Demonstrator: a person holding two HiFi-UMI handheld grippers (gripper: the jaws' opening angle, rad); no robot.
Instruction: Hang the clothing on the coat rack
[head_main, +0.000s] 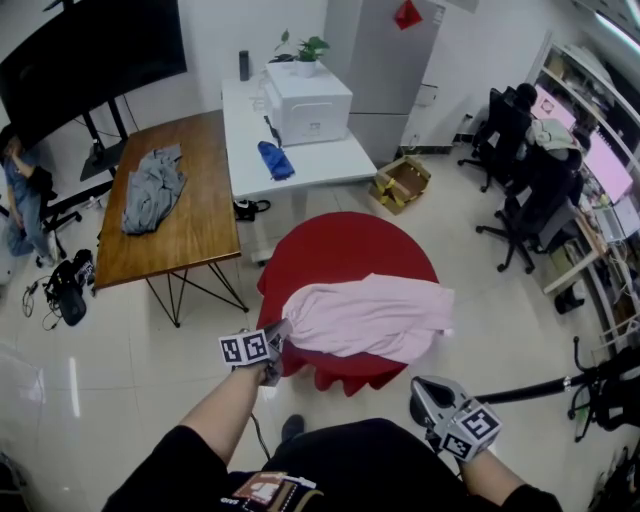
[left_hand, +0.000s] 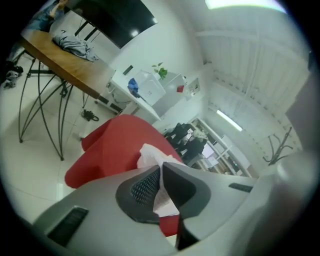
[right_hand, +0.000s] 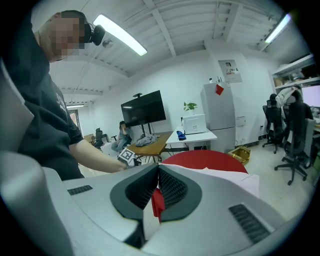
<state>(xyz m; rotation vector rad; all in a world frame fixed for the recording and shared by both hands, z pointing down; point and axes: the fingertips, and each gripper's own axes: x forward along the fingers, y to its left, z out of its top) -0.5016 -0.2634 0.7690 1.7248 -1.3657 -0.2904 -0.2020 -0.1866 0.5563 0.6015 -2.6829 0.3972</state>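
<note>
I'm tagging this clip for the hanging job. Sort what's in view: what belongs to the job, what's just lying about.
Job: pink garment, pinched at its edge by the left gripper; red table under it; right gripper, shut and empty; black coat rack.

Lying about: grey garment on the wooden table; blue cloth and white box on the white table; cardboard box on the floor.

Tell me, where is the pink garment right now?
The pink garment lies mid-frame in the head view on the red round table, its left edge pinched by the left hand-held gripper.

wooden table (head_main: 200, 205), white printer (head_main: 308, 100), cardboard box (head_main: 402, 183)
</note>
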